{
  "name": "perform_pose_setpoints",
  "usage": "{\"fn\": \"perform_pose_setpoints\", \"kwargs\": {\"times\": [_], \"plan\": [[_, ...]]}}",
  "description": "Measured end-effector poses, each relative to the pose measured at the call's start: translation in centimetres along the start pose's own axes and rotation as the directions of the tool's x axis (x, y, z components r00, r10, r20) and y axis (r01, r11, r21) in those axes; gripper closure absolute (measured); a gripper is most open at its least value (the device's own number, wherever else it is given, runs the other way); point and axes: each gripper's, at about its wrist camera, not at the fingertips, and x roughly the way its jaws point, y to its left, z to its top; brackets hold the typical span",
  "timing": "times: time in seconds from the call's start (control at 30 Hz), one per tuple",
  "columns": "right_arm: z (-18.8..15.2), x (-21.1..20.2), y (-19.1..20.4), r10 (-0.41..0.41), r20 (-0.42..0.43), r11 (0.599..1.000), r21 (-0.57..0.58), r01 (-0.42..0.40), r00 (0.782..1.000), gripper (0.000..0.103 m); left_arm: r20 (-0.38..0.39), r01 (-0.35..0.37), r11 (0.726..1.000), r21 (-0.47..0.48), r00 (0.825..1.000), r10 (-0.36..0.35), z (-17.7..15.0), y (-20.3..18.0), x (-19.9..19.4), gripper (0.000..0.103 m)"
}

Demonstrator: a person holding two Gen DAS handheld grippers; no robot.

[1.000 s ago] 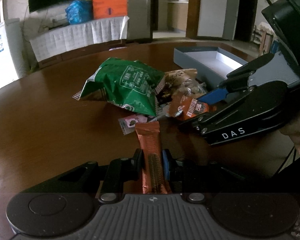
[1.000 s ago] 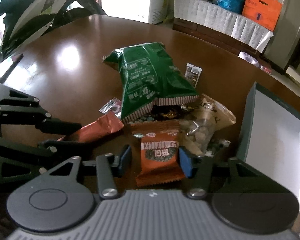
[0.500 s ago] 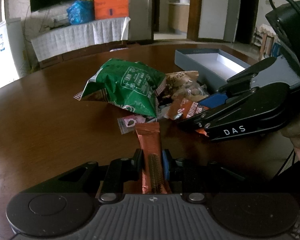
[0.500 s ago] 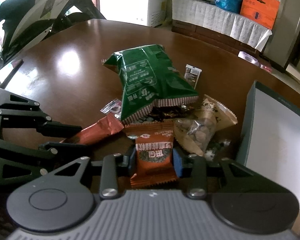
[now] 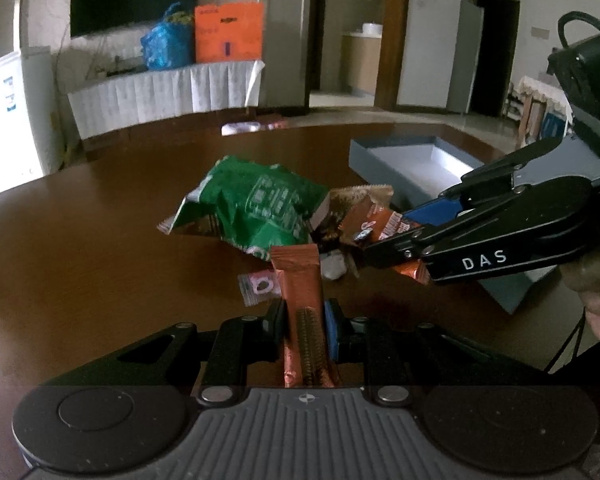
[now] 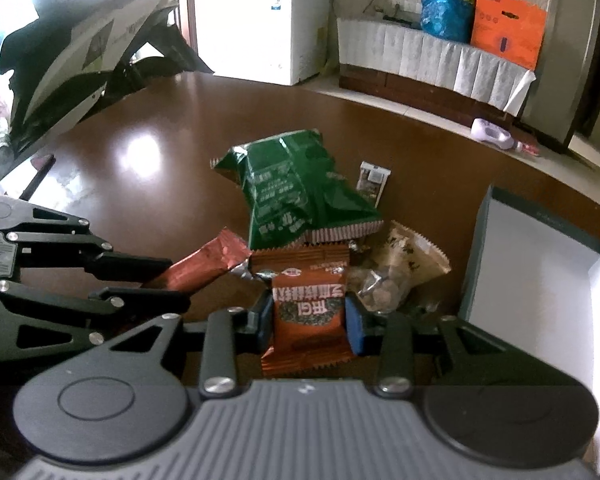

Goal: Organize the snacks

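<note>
The left tool (image 5: 306,316) is clamped on a copper-red snack bar (image 5: 302,300); the right tool (image 6: 306,318) pinches an orange seed packet (image 6: 308,308). Both are probably bound for the open grey box (image 6: 540,272) just right of it, beside the green bag (image 6: 300,192).

Ahead of both tongs the green bag (image 6: 300,196) and the nut pouch (image 6: 396,276) crowd the middle. Left of the left tongs (image 5: 305,316) lies bare tabletop (image 5: 80,260). The open box (image 6: 540,280) walls off the right tongs' (image 6: 306,314) right side.
</note>
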Motion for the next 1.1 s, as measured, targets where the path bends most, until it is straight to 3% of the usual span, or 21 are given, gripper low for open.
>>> {"fn": "perform_pose_setpoints", "kwargs": {"times": [0.2,1.1], "plan": [[0.3,-2.1,-0.8,-0.014,0.045,1.0,0.027,0.012,0.999,0.066,0.018,0.008,1.0,0.005,1.0,-0.008,1.0,-0.7,0.1,0.081],[-1.4,-6.5,-5.4,-0.088,0.068,0.989,0.122,0.079,0.994,0.066,0.047,0.067,0.997,0.038,0.996,-0.069,4.2,-5.5,2.0,0.081]]}}
